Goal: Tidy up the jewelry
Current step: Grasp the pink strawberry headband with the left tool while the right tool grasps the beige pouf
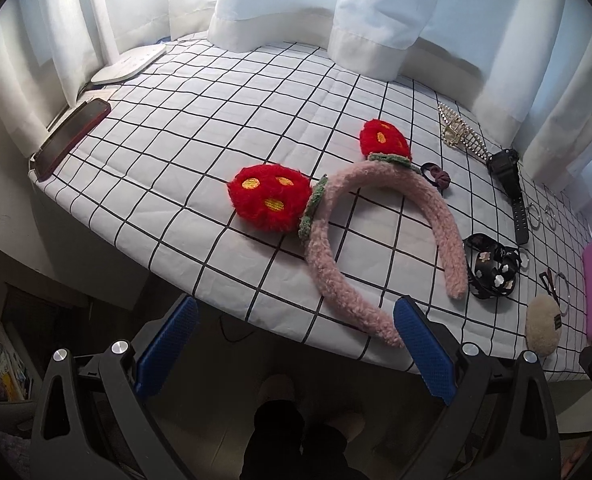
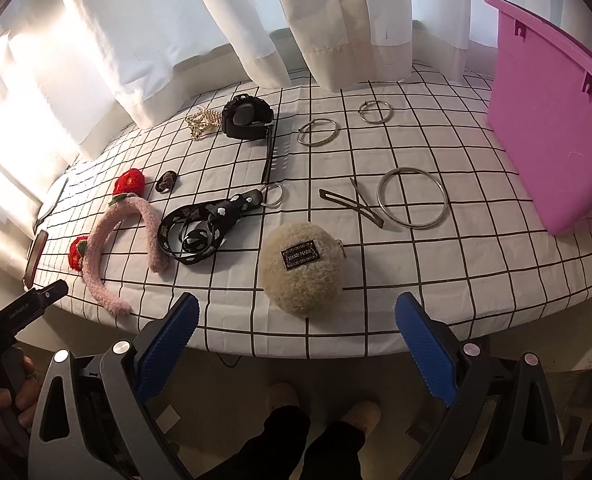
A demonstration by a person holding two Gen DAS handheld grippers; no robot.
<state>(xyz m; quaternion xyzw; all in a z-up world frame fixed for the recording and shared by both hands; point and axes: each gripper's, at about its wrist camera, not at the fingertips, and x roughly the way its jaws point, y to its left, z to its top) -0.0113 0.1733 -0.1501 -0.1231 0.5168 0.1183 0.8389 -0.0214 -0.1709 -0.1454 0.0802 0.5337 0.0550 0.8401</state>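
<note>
Clearly, both tongs hang just off the near edge of the surface (image 2: pixel 476 264), which is draped in a white cloth with a black grid. The left tongs (image 1: pixel 296 348) are spread wide with nothing between their blue pads, and so are the right tongs (image 2: pixel 296 344), equally empty.

Ahead of the left tongs lies a fuzzy pink headband with two red strawberry-like puffs (image 1: pixel 332 264), flat on the cloth, one end reaching close to the surface edge near the right blue pad. Just beside its other end sits a black floral strap with a metal ring (image 2: pixel 203 228), loosely coiled. A round cream fleece pouch with a black label (image 2: pixel 302 268) rests near the edge, directly in front of the right tongs.

Farther back are two crossed dark hair clips (image 2: pixel 352 206), touching a large plain metal bangle (image 2: pixel 412 196). Beyond these lie two smaller metal hoops (image 2: pixel 318 132), apart from each other, a black wristwatch (image 2: pixel 247 118) with its strap trailing forward, a gold claw clip (image 2: pixel 201 122) beside it, and a small dark hair tie (image 2: pixel 167 180) near the headband.

A purple plastic box (image 2: pixel 544 120) stands at the right end of the surface. White curtains (image 2: pixel 215 20) hang behind everything. A dark phone in a red case (image 1: pixel 71 138) lies at the far left edge.
</note>
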